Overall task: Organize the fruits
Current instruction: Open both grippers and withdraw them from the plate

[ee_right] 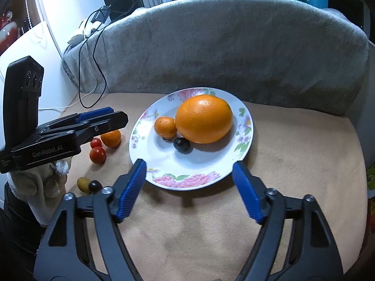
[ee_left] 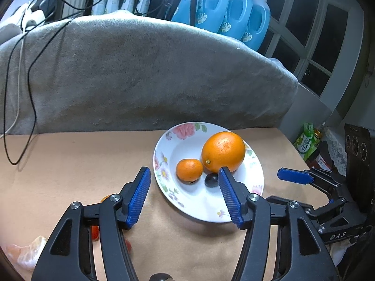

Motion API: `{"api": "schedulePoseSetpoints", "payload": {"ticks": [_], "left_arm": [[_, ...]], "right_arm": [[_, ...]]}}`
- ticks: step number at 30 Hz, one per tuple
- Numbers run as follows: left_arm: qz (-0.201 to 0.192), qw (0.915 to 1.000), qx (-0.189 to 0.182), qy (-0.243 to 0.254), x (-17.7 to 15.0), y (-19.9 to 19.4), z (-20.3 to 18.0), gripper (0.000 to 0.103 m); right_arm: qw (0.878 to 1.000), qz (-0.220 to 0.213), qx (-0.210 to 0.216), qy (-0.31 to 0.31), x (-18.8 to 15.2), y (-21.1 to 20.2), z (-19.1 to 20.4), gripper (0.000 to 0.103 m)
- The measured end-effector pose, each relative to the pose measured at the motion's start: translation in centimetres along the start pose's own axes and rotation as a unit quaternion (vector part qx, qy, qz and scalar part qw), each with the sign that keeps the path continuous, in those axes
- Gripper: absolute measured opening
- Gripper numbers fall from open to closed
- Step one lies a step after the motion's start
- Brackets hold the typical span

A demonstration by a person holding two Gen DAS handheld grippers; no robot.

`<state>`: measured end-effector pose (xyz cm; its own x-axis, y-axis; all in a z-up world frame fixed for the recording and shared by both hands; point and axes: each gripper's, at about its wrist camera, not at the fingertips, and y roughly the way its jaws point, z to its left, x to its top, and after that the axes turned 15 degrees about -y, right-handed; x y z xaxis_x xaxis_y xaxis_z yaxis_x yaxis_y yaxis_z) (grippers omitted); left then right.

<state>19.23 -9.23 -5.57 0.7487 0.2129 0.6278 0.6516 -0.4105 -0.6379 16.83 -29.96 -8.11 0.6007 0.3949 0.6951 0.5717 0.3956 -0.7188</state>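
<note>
Both tools gape empty, left tool and right tool just short of the plate (three fruits aboard).

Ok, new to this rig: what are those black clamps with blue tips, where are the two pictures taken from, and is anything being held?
Each clamp is a hand-held gripper with a camera looking along its jaws. One picture looks out from the left gripper, the other from the right gripper. Both stand open and hold nothing. On the tan surface a flowered plate carries a big orange, a small mandarin and a dark grape. Beside it lie another mandarin, two red tomatoes and two small fruits.
</note>
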Motion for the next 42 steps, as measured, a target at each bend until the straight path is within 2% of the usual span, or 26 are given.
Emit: {"api": "schedulePoseSetpoints", "payload": {"ticks": [2, 18, 28, 36, 42], "left_arm": [[-0.003, 1.0, 0.0, 0.0, -0.1, -0.4, 0.0, 0.06], [-0.037, 0.9993, 0.011, -0.003, -1.3, -5.9, 1.6, 0.06], [-0.058, 0.997, 0.047, -0.02, -3.6, -10.1, 4.7, 0.06], [-0.078, 0.9915, 0.087, -0.058, -5.3, -13.6, 8.8, 0.06], [-0.08, 0.9867, 0.111, -0.087, -7.0, -15.4, 11.8, 0.06]], "right_arm": [[1.0, 0.002, 0.001, -0.005, 0.0, -0.1, 0.3, 0.087], [0.999, -0.006, 0.035, -0.014, 0.1, -1.6, 2.9, 0.087], [0.997, -0.018, 0.066, -0.036, 0.6, -2.3, 5.6, 0.087], [0.993, -0.019, 0.09, -0.069, 1.4, -2.1, 8.3, 0.087], [0.989, -0.01, 0.11, -0.101, 1.8, -1.2, 10.6, 0.077]]}}
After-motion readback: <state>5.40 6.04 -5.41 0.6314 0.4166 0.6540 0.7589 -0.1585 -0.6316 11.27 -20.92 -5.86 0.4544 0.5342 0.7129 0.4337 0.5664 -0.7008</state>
